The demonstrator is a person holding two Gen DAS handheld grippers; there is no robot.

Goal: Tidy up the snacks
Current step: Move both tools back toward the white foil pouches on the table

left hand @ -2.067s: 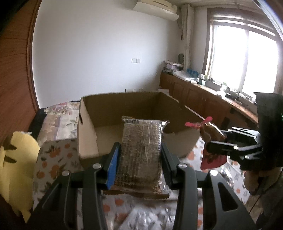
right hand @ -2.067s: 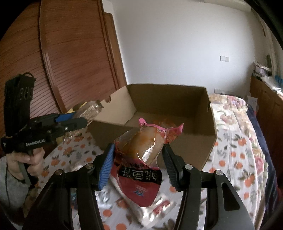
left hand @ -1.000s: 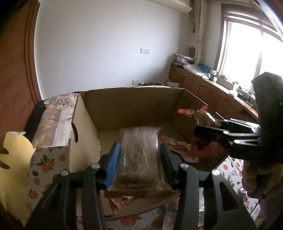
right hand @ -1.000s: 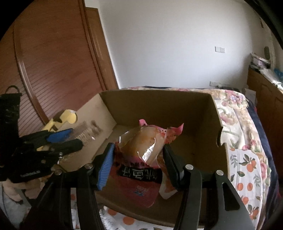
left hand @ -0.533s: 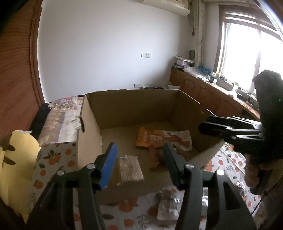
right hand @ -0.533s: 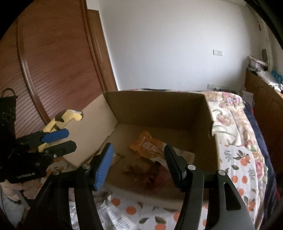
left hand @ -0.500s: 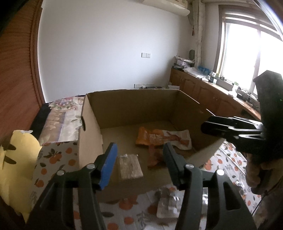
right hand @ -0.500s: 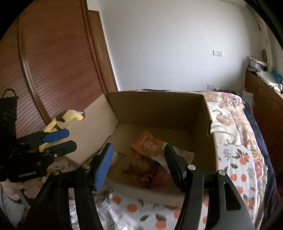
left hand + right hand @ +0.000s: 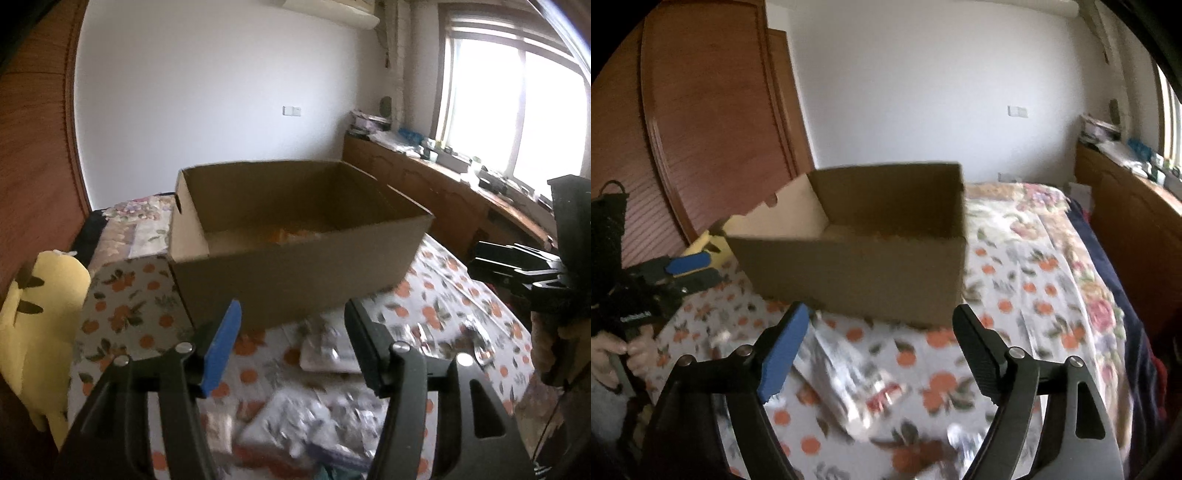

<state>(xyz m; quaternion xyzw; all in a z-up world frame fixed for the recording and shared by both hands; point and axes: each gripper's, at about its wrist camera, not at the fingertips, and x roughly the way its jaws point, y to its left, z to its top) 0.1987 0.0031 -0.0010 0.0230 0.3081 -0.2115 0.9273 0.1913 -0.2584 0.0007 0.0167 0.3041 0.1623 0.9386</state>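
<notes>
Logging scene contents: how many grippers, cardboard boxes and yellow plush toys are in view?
Black two-finger grippers, open: 2 (left gripper, right gripper)
Brown open-topped cardboard box: 1
Yellow plush toy: 1
Total: 4
Silver snack packets: too blurred to count

A bed (image 9: 125, 306) with an orange-print sheet holds a brown cardboard box (image 9: 295, 273). Shiny snack packets (image 9: 846, 373) lie on the sheet just in front of the box. A yellow pillow (image 9: 37, 314) sits beside it.
</notes>
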